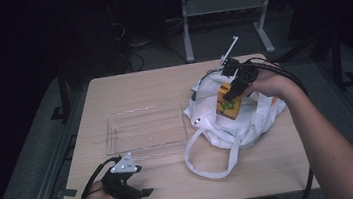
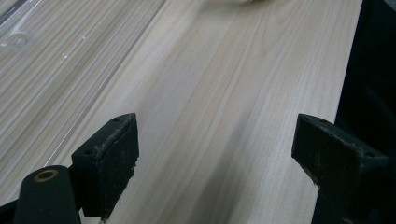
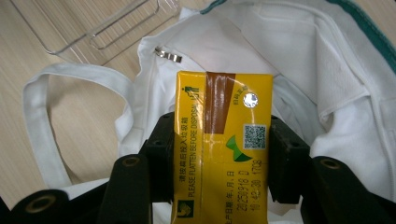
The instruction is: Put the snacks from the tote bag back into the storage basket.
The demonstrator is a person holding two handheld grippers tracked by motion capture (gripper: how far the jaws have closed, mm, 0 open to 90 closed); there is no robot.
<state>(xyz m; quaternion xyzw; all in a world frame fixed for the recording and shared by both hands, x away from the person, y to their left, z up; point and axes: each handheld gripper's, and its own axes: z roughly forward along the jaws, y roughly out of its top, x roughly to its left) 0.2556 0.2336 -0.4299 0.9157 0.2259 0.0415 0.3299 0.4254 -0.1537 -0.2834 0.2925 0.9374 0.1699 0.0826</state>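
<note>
A yellow drink carton (image 1: 229, 105) hangs over the open white cloth bag (image 1: 228, 129) at the table's right, with my right gripper (image 1: 236, 88) shut on it. In the right gripper view the carton (image 3: 222, 140) sits squeezed between both black jaws, its foil straw hole facing the camera, and the white cloth bag (image 3: 299, 51) lies below. My left gripper (image 1: 142, 191) rests near the table's front left edge. Its jaws stand wide open over bare wood in the left gripper view (image 2: 215, 158), with nothing between them.
A clear plastic tray (image 1: 145, 129) lies on the table left of the bag; its edge (image 2: 28, 51) also crosses the left gripper view. The bag's long strap (image 1: 212, 168) loops toward the front. A table leg frame (image 1: 224, 8) stands beyond the far edge.
</note>
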